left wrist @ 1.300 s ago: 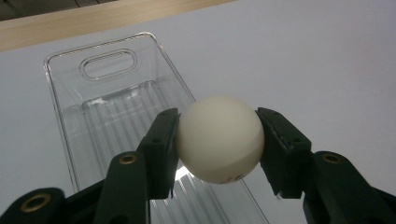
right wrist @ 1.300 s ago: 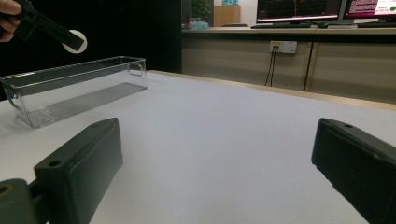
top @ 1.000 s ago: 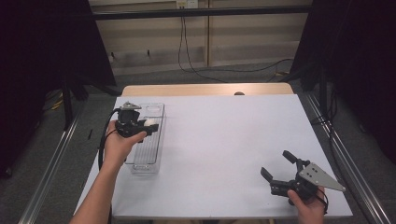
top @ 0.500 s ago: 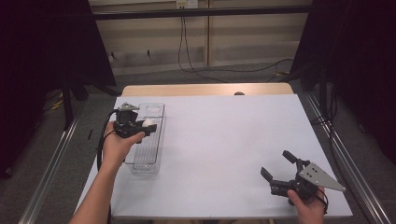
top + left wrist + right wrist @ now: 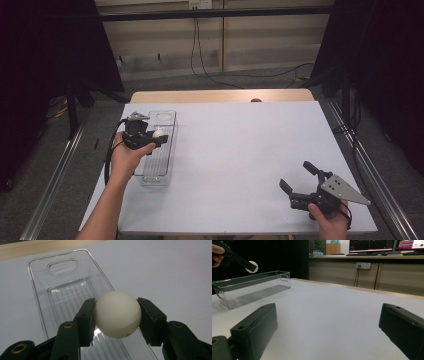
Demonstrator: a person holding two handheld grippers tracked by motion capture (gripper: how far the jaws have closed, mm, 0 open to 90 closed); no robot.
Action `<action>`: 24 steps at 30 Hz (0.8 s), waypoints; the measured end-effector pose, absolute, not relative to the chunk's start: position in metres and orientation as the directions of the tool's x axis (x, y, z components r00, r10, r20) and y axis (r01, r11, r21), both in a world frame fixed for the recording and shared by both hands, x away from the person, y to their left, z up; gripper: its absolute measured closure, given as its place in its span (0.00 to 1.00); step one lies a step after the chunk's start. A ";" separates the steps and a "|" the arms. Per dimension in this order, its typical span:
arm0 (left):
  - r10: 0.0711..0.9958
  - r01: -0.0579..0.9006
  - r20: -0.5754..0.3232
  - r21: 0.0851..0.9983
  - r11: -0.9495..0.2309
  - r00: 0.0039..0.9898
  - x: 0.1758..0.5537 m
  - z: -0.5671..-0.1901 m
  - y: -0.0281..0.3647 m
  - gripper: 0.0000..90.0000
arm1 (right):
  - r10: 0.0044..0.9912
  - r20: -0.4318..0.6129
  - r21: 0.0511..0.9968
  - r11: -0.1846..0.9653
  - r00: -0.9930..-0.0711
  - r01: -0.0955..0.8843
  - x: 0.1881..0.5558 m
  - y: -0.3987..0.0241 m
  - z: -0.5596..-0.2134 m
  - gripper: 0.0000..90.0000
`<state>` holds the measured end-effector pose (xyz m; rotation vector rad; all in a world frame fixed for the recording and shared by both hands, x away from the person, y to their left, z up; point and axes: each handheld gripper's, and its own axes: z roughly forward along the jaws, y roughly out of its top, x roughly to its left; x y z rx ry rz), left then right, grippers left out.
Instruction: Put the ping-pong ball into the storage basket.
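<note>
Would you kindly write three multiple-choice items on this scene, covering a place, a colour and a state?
1. Where is the ball?
A. above the clear tray
B. on the bare table
C. beside the right hand-held gripper

2. What colour is the ball?
A. orange
B. white
C. green

3. How do the right hand-held gripper's jaws stand?
A. shut on the ball
B. shut on nothing
C. open, holding nothing

Answers:
1 A, the left hand-held gripper holds it over the tray.
2 B, it looks white in the left gripper view.
3 C, its jaws stand wide apart over bare table.
</note>
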<state>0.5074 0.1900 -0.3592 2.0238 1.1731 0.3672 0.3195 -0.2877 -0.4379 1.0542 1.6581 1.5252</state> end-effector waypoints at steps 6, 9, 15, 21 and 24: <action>0.841 0.627 -0.128 0.727 -0.281 0.525 0.507 -0.360 0.191 0.57 | 0.878 0.057 0.991 0.008 -0.476 0.132 0.320 -0.287 -0.438 0.02; 0.840 0.619 -0.118 0.730 -0.289 0.530 0.507 -0.362 0.192 0.57 | 0.879 0.057 0.991 0.007 -0.474 0.132 0.320 -0.288 -0.438 0.02; 0.835 0.621 -0.101 0.718 -0.315 0.541 0.507 -0.362 0.195 0.57 | 0.878 0.056 0.991 0.007 -0.475 0.131 0.320 -0.287 -0.438 0.02; 0.844 0.630 -0.134 0.728 -0.271 0.519 0.506 -0.364 0.193 0.57 | 0.880 0.056 0.992 0.006 -0.472 0.130 0.320 -0.287 -0.438 0.02; 0.844 0.628 -0.123 0.725 -0.283 0.522 0.507 -0.364 0.194 0.57 | 0.878 0.056 0.992 0.007 -0.476 0.130 0.320 -0.287 -0.438 0.02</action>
